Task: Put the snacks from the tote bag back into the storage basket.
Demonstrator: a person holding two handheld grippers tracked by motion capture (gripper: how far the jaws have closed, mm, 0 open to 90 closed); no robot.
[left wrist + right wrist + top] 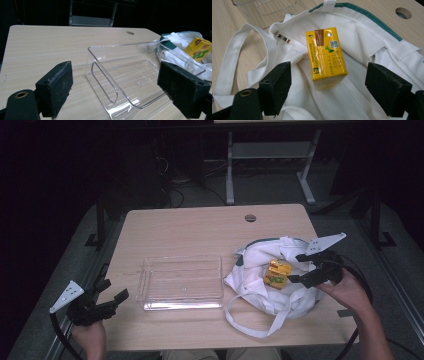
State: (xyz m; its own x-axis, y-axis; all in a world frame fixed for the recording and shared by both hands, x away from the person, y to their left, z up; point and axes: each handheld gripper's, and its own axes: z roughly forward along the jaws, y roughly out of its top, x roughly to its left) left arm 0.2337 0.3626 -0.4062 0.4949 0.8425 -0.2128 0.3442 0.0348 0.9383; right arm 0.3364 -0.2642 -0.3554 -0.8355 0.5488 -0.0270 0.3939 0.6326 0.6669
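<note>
A yellow drink carton [326,56] lies on a crumpled white tote bag [250,277] at the right of the wooden tabletop [190,227] — the right claw [306,268] hovers just beside it, jaws spread wide, touching nothing. The left claw [111,293], also spread, waits near a clear plastic tray [181,282] at the tabletop's left edge.

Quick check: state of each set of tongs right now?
Left tongs: open, holding nothing, aimed at the clear tray.
Right tongs: open, holding nothing, poised over the yellow drink carton on the white bag.
</note>
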